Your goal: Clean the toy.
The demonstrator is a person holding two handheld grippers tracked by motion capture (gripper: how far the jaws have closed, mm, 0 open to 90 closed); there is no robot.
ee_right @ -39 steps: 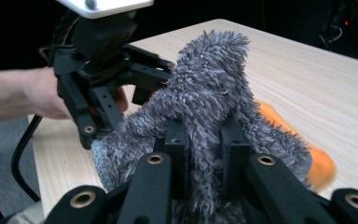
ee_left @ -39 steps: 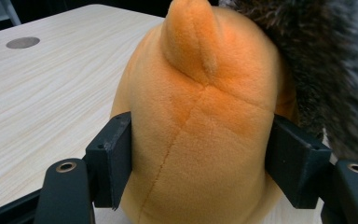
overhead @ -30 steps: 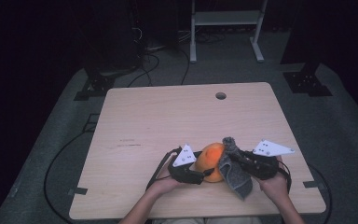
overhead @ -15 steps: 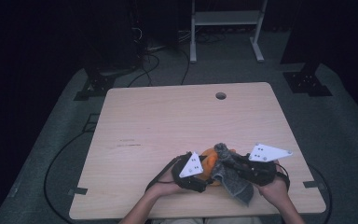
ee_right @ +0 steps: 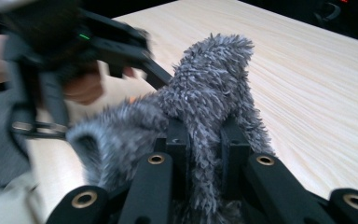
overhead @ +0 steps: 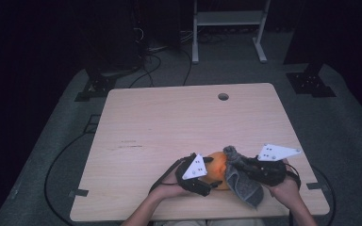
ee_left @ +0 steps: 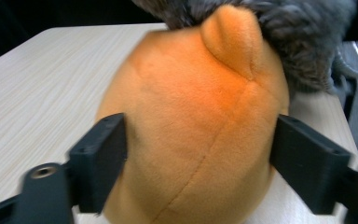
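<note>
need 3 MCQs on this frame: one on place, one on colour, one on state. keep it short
1. Where does the plush toy sit on the table?
A. far edge by the hole
B. near edge, between the grippers
C. left corner

2. What colour is the cloth?
A. grey
B. white
C. green

3. What is the right gripper doing?
A. open, holding nothing
B. shut on the toy
C. shut on the cloth

Answers: 1 B, the high view shows it near the person, between the left gripper and the right one. 2 A, shaggy grey in both gripper views. 3 C, its jaws pinch the cloth.
</note>
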